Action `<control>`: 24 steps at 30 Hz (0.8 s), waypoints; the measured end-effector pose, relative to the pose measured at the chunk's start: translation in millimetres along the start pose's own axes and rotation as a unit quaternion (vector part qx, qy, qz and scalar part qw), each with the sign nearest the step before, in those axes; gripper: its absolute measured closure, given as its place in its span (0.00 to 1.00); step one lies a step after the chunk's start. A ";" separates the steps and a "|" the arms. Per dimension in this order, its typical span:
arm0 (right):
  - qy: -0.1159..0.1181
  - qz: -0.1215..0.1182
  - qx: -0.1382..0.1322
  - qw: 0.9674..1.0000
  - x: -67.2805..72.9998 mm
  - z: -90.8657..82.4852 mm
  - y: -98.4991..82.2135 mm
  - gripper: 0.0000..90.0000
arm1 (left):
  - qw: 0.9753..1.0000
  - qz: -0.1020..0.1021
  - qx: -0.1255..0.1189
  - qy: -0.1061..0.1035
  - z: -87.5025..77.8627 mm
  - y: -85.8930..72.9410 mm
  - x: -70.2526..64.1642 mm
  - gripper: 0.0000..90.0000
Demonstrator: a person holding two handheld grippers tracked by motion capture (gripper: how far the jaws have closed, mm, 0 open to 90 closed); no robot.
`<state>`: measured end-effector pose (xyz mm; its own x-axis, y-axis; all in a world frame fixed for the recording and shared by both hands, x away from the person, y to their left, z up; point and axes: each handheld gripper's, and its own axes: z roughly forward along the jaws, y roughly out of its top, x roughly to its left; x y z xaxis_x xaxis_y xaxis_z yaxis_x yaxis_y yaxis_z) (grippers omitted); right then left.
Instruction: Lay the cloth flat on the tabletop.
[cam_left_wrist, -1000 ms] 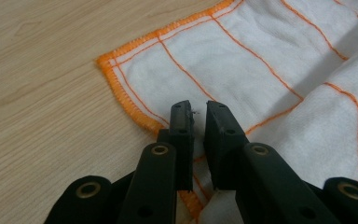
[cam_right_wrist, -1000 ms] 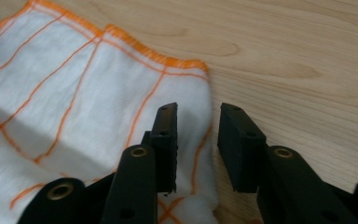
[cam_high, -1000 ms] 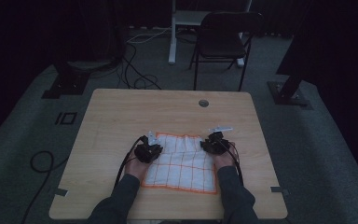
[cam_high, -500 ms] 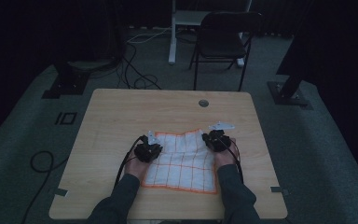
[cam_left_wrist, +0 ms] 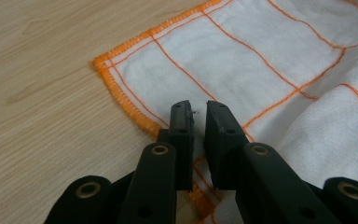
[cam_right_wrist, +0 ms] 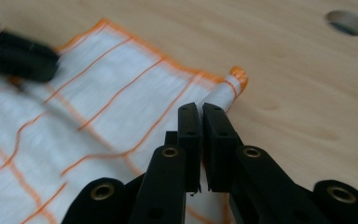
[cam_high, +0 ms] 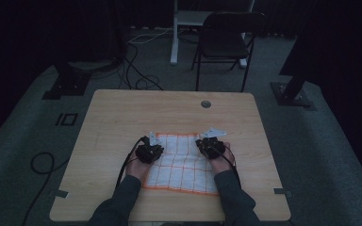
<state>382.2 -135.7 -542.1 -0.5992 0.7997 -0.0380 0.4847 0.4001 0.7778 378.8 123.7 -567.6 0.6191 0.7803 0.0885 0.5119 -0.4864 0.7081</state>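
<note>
dim room, wood desk [cam_high: 122, 117]: thin limp cloth [cam_high: 184, 162], light, take it by the far corners.
left tongs [cam_left_wrist: 197, 109] nearly shut over the hem, grip unclear; right tongs [cam_right_wrist: 200, 112] pinch the bunched corner.

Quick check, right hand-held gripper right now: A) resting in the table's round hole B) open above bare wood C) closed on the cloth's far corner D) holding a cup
C: in the right gripper view the right hand-held gripper has its jaws pinched together on the bunched orange-edged corner of the cloth, on the table.
</note>
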 end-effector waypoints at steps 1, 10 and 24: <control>0.001 -0.006 0.001 1.000 3.1 1.2 -2.2 0.96 | 1.000 0.000 0.000 0.000 0.0 0.0 -0.1 0.91; 0.038 -0.032 0.014 0.999 25.6 4.7 -17.1 0.92 | 1.000 -0.001 -0.001 0.001 -0.1 -0.2 -0.2 0.91; 0.090 -0.005 -0.024 0.996 8.9 -16.1 -13.1 0.73 | 1.000 -0.002 -0.002 -0.001 -0.1 -0.6 0.4 0.91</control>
<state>360.2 -141.0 -542.5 -0.7109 0.7005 0.0632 0.4488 0.3826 0.8076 378.7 124.4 -568.0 0.6177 0.7819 0.0844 0.5124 -0.4815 0.7111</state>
